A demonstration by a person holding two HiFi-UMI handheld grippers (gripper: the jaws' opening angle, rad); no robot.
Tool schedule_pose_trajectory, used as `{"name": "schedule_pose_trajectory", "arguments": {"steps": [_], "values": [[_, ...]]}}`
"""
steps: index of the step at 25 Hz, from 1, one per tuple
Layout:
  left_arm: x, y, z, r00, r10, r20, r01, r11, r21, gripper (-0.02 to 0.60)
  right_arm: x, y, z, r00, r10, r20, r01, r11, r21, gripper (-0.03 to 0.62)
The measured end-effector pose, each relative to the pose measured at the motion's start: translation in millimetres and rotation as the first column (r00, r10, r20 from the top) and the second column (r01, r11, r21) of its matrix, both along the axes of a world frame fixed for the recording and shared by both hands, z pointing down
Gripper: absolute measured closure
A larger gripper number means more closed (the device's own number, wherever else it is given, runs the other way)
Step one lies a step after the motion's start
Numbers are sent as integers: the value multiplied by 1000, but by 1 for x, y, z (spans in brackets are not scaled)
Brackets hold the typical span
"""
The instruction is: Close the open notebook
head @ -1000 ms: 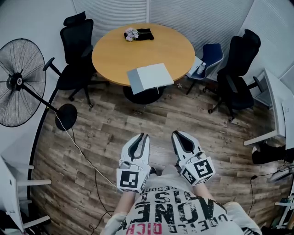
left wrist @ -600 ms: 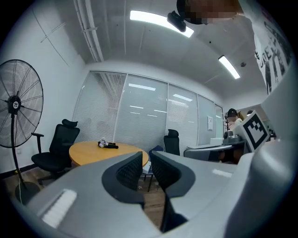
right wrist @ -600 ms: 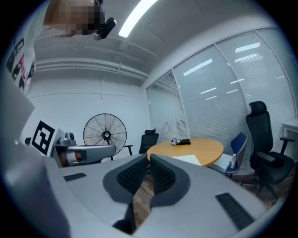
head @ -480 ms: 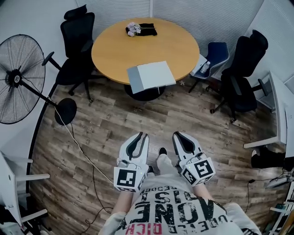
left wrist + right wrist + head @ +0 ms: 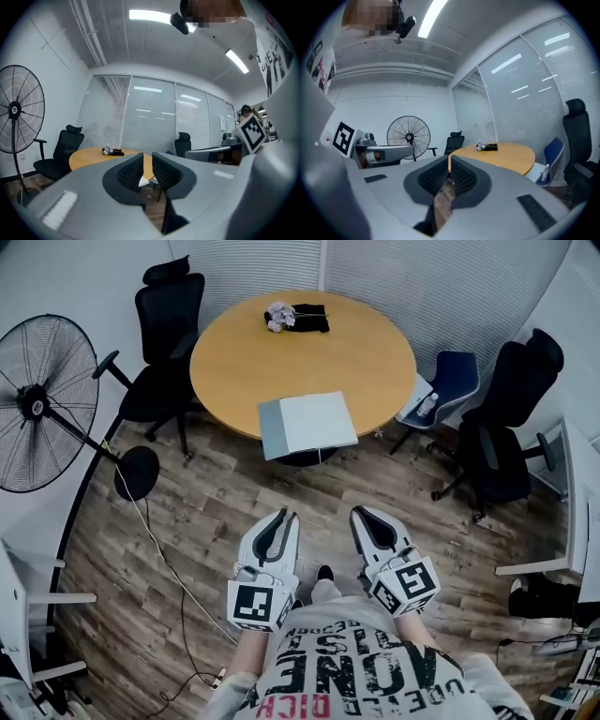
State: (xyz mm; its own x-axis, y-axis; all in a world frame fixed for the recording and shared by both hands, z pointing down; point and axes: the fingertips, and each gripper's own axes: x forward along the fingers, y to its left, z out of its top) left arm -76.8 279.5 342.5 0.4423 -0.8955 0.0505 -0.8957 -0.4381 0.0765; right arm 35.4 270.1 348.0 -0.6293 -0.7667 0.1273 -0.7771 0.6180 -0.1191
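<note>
The open notebook lies flat with a grey left part and white pages, at the near edge of the round wooden table. Both grippers are held level in front of the person, over the wood floor and well short of the table. My left gripper is open; its jaws have just been opening and hold nothing. A white corner of the notebook shows through the narrow gap of the left gripper. My right gripper is shut and empty, and in its own view the right gripper has its tips meeting.
A standing fan is at the left, with its cable running across the floor. Black office chairs and a blue chair ring the table. A dark item with a small flower-like thing lies at the table's far side.
The person has walked toward the table, so the table and notebook sit nearer and lower in the head view. Both grippers keep their place in front of the body.
</note>
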Motion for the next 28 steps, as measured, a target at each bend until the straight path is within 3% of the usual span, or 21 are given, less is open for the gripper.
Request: {"name": "schedule_pose_trajectory", "arguments": {"steps": [13,28], "values": [[33,-45,4,997,-80,15,80,997,14,515,50,-47,16,999,-31,5,31,999,-34,568],[29,-87,10,996,-87,13,87,996,-16,515,51,-84,32,1000,-18,6,18,996,-89,568]]}}
